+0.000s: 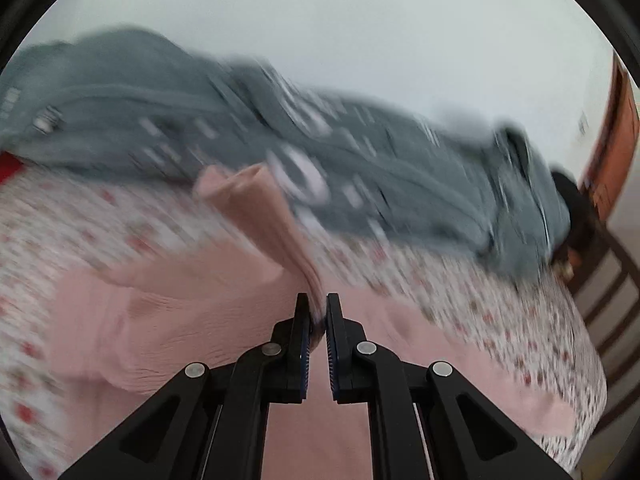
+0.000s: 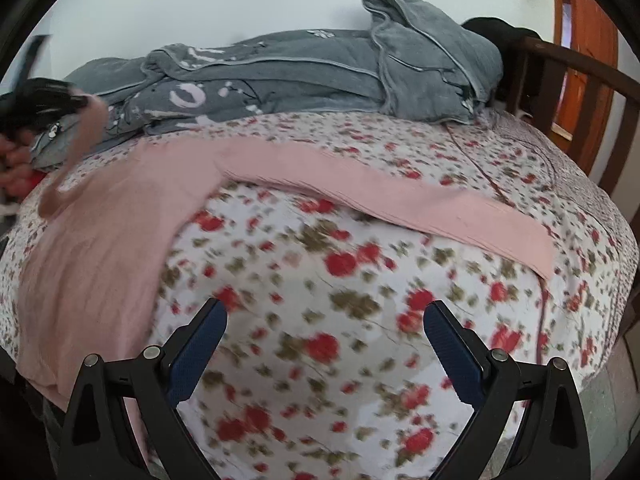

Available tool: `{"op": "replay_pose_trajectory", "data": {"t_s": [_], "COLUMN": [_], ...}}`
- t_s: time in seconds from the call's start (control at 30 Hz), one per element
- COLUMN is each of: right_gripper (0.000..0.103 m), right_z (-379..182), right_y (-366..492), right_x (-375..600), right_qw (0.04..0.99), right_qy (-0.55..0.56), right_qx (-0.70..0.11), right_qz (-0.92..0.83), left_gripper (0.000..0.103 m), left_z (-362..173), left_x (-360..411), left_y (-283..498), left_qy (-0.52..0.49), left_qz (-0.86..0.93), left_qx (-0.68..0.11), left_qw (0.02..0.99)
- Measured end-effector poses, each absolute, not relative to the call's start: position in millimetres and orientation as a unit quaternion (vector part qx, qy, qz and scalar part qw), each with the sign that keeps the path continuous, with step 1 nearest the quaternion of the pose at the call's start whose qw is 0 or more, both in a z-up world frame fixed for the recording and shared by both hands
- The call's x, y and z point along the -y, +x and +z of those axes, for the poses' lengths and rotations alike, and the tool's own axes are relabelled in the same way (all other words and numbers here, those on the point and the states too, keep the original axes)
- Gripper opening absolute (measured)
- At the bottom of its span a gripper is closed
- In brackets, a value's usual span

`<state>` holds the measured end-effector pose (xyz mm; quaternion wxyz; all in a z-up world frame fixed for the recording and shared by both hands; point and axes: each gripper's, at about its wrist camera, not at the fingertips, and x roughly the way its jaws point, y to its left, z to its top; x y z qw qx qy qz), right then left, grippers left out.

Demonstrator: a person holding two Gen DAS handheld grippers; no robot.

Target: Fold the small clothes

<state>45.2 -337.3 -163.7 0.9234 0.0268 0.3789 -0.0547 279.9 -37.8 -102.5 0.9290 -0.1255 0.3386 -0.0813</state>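
A pink long-sleeved garment point(image 2: 104, 216) lies spread on the flowered bedsheet point(image 2: 320, 320). One sleeve point(image 2: 400, 196) stretches flat to the right. My left gripper point(image 1: 318, 304) is shut on the other sleeve point(image 1: 264, 208), which rises from its pads as a lifted strip over the garment's body point(image 1: 180, 320). In the right wrist view the same gripper point(image 2: 40, 100) shows blurred at the far left, with the sleeve dangling from it. My right gripper point(image 2: 322, 316) stands open above bare sheet, right of the garment's body, with nothing between its fingers.
A grey blanket point(image 2: 320, 68) with white patterns is heaped along the far side of the bed, against a pale wall. A dark wooden bed rail point(image 2: 572, 64) and an orange door point(image 2: 588, 40) stand at the right. Something red point(image 1: 10, 166) shows at the left edge.
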Motion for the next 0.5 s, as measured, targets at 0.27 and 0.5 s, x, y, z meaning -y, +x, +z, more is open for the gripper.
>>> {"op": "replay_pose_trajectory", "data": {"t_s": [0.27,0.5], "right_gripper": [0.098,0.098], "right_z": [-173,-168], "right_y": [45,87], "right_x": [343,315], "right_qw": [0.92,0.928], "right_qy": [0.014,0.009], "right_qx": [-0.389,-0.372], "right_qz": [-0.054,-0.012], "left_gripper": [0.012,0.076], "left_z": [-177,-129], "left_x": [130,38], "left_y": [270,253], "left_qy": [-0.022,-0.093], "left_qz": [-0.128,-0.122], "left_qx": [-0.429,-0.357], "left_qw": [0.894,0.921]}}
